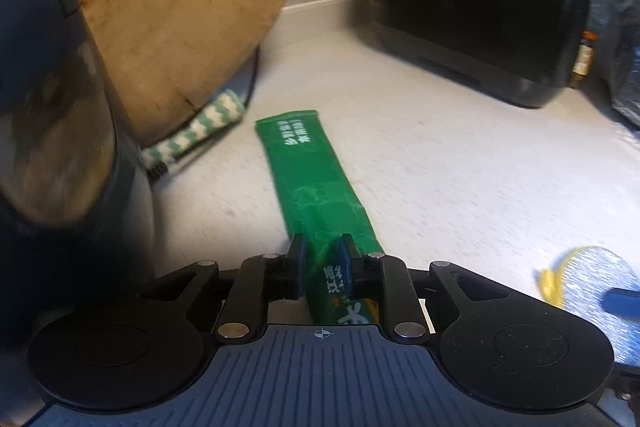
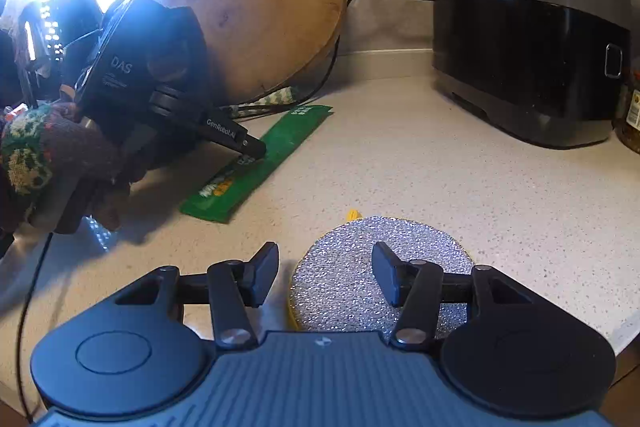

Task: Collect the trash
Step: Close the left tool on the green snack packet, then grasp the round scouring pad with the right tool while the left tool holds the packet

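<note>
A long green snack wrapper (image 1: 316, 179) lies on the pale speckled counter (image 1: 460, 179). My left gripper (image 1: 324, 263) is shut on its near end, the blue pads pinching the crumpled foil. In the right wrist view the wrapper (image 2: 256, 163) lies flat left of centre, with the left gripper (image 2: 256, 151) on its middle part. My right gripper (image 2: 325, 275) is open and empty, low over a round silver scouring sponge (image 2: 360, 267) with a yellow edge. That sponge also shows in the left wrist view (image 1: 592, 275) at the right.
A round wooden chopping board (image 2: 264, 11) leans on the back wall, with a green-and-white cloth (image 1: 196, 127) at its foot. A black appliance (image 2: 532, 59) stands at the back right, a jar (image 2: 632, 111) beside it. Cables run along the wall and off the left edge.
</note>
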### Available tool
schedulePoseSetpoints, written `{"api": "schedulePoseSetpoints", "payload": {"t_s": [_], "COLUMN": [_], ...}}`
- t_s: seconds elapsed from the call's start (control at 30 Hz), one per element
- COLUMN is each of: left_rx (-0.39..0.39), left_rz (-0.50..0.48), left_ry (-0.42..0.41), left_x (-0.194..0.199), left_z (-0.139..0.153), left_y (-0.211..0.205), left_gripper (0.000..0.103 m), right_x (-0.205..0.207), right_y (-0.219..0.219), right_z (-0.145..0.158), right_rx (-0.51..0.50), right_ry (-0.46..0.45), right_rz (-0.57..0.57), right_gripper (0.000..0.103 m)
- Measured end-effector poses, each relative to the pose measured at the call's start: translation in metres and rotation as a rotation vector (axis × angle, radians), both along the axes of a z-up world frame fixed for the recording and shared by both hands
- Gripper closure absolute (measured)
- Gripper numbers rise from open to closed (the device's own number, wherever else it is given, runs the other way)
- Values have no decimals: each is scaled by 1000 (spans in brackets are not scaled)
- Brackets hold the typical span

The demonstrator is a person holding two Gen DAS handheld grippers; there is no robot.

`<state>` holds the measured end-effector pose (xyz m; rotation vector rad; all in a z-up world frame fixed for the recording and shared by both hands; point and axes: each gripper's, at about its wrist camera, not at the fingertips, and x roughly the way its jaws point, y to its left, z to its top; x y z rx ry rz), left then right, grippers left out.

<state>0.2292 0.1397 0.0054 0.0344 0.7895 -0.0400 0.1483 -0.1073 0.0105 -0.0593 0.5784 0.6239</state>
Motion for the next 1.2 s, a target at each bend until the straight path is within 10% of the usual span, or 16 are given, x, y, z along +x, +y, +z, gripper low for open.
{"api": "schedulePoseSetpoints", "payload": {"t_s": [0.3,0.67,1.2], "left_rx": [-122,-4,-101], "left_rz": [-144,-166,-431], "left_ry": [66,-97,30], "left_x": [-64,-75,-73], "left_z": [0,26,-2], "left_y": [-9,-59,-142], "left_gripper": [82,81,81], "right_x": [-27,-34,-56], "right_y": [2,-25,-141], "right_z": [-3,-1,-19], "right_rx": [-20,24,220], "right_ry": [-24,-44,80], "right_rz": [34,-50,-292], "right_gripper": [50,40,31]}}
